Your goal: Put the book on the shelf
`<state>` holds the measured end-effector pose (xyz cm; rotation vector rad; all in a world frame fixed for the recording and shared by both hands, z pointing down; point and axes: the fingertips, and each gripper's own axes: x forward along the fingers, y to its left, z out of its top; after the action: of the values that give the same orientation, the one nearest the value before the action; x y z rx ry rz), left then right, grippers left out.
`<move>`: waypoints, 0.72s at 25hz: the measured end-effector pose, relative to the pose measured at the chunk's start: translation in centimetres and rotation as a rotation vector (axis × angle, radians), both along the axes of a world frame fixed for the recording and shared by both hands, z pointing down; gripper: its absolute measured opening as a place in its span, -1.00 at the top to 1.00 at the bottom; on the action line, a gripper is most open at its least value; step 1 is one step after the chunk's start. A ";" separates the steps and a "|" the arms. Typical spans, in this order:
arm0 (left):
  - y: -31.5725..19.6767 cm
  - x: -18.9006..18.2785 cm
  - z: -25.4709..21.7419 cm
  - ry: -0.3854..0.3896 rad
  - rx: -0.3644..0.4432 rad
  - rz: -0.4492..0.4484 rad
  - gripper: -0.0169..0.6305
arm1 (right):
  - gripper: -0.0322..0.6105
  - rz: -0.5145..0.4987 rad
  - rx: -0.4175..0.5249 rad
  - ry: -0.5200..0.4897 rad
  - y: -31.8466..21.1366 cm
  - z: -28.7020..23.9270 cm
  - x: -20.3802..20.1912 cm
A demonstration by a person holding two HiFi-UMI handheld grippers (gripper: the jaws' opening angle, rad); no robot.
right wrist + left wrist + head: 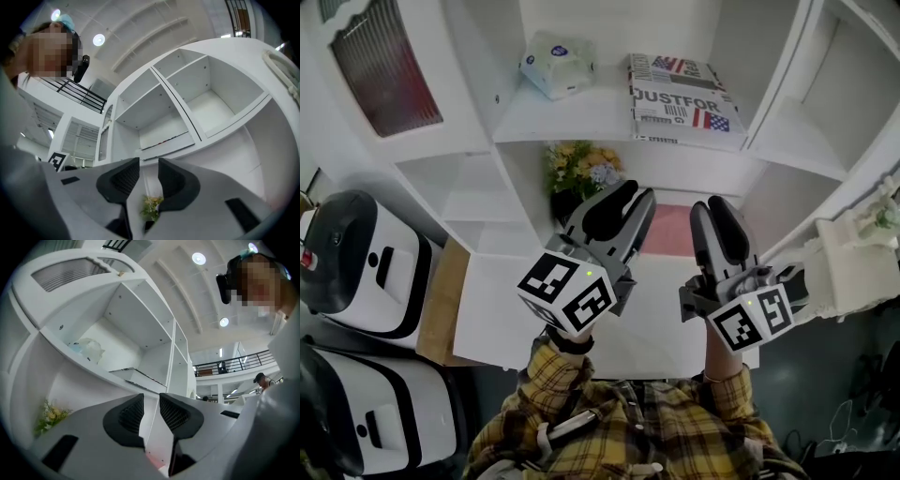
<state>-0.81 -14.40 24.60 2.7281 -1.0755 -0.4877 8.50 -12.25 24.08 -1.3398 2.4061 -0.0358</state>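
The shelf (581,117) is showing a smooth, white, faintly satin finish, either painted or laminated. At the upper right of the head view, the book (684,98) is showing a printed paper cover with a slight sheen. At the upper middle, a soft pack (555,64) is lying in crinkled, shiny plastic wrap. The left gripper (636,202) and right gripper (714,211) are looking like matt grey plastic, with black, finely ribbed pads (129,414). The shirt (619,431) at the bottom is reading as soft checked cloth. At the left, white machines (366,272) are gleaming like glossy plastic beside a matt brown wooden board (441,300).
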 end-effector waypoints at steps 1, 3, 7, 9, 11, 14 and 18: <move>0.4 0.1 0.2 -0.008 0.003 0.003 0.58 | 0.49 -0.017 0.004 0.008 0.5 0.0 -0.4; 1.3 0.3 0.9 -0.020 -0.004 0.016 0.58 | 0.51 -0.052 0.007 0.028 1.7 0.4 -1.1; 3.5 0.7 2.5 -0.016 -0.043 0.073 0.58 | 0.63 -0.127 0.014 0.075 4.1 1.6 -2.8; 4.7 0.6 3.2 -0.008 -0.063 0.097 0.58 | 0.65 -0.151 0.008 0.082 5.1 2.3 -3.3; 5.7 0.6 4.0 -0.016 -0.076 0.110 0.59 | 0.68 -0.167 -0.007 0.087 5.9 3.1 -3.6; 7.0 0.7 5.3 -0.034 -0.090 0.125 0.64 | 0.68 -0.166 -0.035 0.104 6.7 4.5 -3.8; 8.5 0.8 7.2 -0.083 -0.101 0.132 0.72 | 0.72 -0.172 -0.068 0.120 7.6 6.2 -4.2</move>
<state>-0.04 -5.92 31.85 2.7284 -0.9043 -0.2940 4.26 -4.69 30.29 -1.1905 2.6386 -0.0863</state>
